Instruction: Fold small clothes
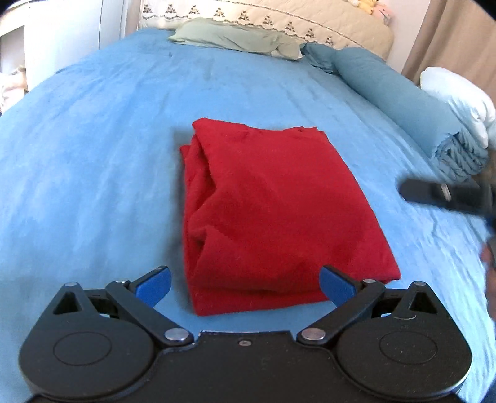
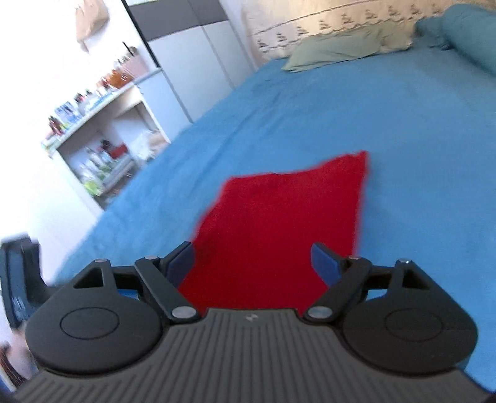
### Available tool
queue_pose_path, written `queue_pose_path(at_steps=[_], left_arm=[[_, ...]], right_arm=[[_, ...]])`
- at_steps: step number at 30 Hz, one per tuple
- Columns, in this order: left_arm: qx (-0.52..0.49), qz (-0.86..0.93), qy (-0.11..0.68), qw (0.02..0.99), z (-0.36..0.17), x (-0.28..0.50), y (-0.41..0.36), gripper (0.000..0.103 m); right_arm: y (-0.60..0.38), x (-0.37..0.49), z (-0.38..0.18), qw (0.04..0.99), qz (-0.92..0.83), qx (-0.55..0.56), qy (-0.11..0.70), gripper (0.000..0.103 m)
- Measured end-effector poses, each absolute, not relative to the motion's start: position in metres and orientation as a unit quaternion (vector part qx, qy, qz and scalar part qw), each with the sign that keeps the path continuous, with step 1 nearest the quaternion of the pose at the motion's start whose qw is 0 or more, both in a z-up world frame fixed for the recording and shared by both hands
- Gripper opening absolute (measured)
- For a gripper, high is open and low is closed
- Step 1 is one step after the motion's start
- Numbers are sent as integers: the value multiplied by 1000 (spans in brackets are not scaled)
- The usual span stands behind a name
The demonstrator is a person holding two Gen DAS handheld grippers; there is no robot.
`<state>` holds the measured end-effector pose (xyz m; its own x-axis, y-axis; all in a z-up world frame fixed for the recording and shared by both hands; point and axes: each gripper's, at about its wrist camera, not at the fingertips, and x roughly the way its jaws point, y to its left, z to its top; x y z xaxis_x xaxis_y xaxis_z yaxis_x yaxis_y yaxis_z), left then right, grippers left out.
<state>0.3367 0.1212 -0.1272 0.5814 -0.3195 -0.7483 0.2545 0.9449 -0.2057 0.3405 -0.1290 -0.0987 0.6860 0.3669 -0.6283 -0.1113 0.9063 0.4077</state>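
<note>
On the blue bedsheet (image 1: 93,139) in the middle of the bed lies a folded red garment (image 1: 269,210), a flat stack with its layered edges showing along the left side in the left wrist view. We hold the left tool (image 1: 245,283) over its near edge, the blue pads spread wide with nothing between them. Our right tool (image 2: 252,263) stands wide too, above the cloth without pressing on it; its black body shows blurred at the right edge of the left view. Nothing lies between either tool and the garment. Toward the headboard (image 1: 279,15) we see a pale green pillow (image 1: 235,38), and along the right side a rolled blue blanket (image 1: 403,96) with a white pillow (image 1: 458,96) behind it, all well apart from the garment. Beyond the bed's left side stands a white shelf (image 2: 102,130) crowded with bottles, and beside it a wardrobe (image 2: 192,46).
</note>
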Motion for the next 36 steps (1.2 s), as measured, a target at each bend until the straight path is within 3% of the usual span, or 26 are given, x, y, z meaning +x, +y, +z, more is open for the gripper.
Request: queue_pose_path(at_steps=[5, 8, 10, 12, 14, 24, 30, 33, 34, 35, 36], left_arm=[[-68, -127, 420, 896, -130, 343, 127, 100], [-106, -100, 425, 893, -129, 351, 143, 90], [-129, -96, 442, 882, -132, 356, 150, 77], [-137, -97, 464, 870, -137, 362, 151, 42], [-135, -100, 479, 861, -139, 365, 150, 23], [-150, -95, 485, 856, -150, 356, 155, 19], [-158, -95, 481, 857, -147, 356, 157, 20], [-161, -96, 480, 857, -147, 356, 158, 20], [-164, -97, 480, 857, -147, 356, 158, 21], [-168, -98, 480, 855, -146, 356, 159, 22], [-172, -101, 480, 854, -145, 355, 159, 24]], right_arm=[[-137, 305, -125, 896, 118, 163, 396, 98], [-139, 293, -139, 893, 113, 168, 402, 98], [-136, 295, -143, 891, 109, 174, 405, 98], [-137, 295, -144, 891, 108, 179, 402, 98], [-137, 295, -143, 895, 106, 174, 398, 98], [-93, 274, -171, 910, 99, -50, 398, 94], [-94, 274, -173, 922, 69, -36, 380, 83], [-95, 283, -176, 920, 58, -45, 384, 57], [-96, 286, -177, 919, 57, -44, 387, 39], [-101, 287, -176, 918, 64, -28, 390, 32], [-108, 286, -173, 920, 67, 3, 387, 31]])
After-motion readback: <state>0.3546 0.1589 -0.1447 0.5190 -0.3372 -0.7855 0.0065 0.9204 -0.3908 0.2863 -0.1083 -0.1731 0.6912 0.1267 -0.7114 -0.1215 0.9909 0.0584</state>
